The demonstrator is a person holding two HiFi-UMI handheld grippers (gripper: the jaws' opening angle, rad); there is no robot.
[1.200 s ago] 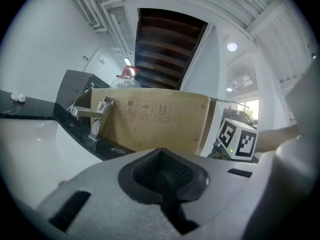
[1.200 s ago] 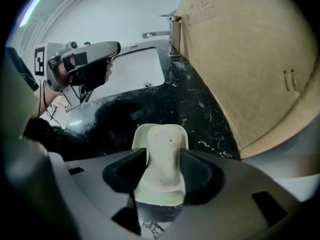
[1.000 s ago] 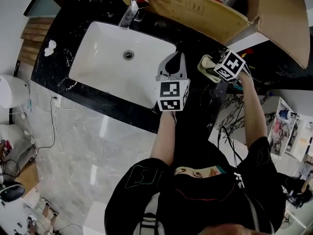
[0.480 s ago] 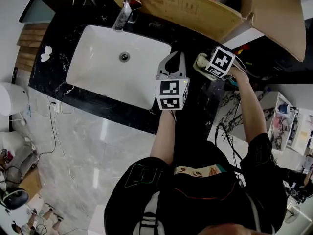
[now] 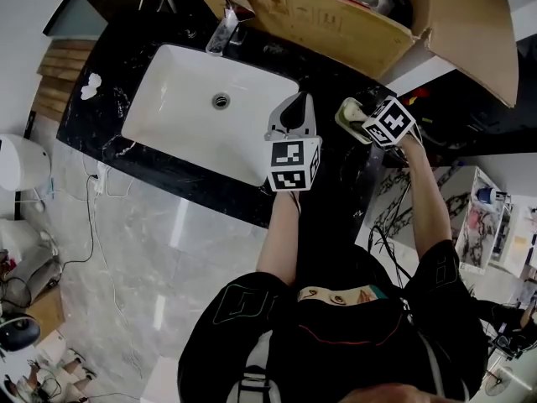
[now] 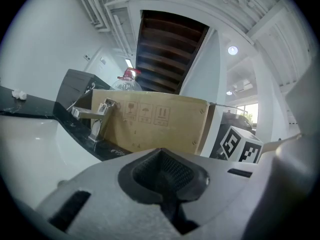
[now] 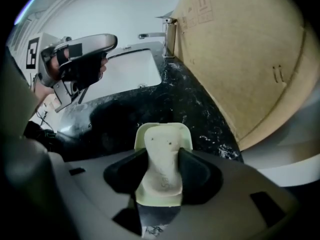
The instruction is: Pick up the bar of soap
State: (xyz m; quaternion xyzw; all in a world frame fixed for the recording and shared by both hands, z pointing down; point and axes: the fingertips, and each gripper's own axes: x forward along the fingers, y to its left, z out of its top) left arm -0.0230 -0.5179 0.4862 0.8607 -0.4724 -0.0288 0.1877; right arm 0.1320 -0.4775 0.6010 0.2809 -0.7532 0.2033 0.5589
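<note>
The pale bar of soap [image 7: 162,159] lies in a light green soap dish [image 7: 161,130] on the black marble counter, and in the head view the soap dish [image 5: 349,112] sits right of the sink. My right gripper [image 7: 164,173] points steeply down over it. Its jaws have just been closing and the soap is between them. The black pads [image 7: 197,176] stand close along both sides of the soap, which still rests in the dish. My left gripper [image 5: 294,112] hovers level over the sink's right edge, shut and empty, and the left gripper [image 6: 167,179] shows its pads together.
A white sink [image 5: 168,99] with a chrome faucet [image 5: 226,25] fills the counter's left part. A large open cardboard box [image 5: 336,19] stands along the back, close behind the dish. The counter's right edge drops off just past the box.
The right gripper's marker cube has tilted and rolled a little over the dish, staying in the same spot. The left gripper holds its place.
</note>
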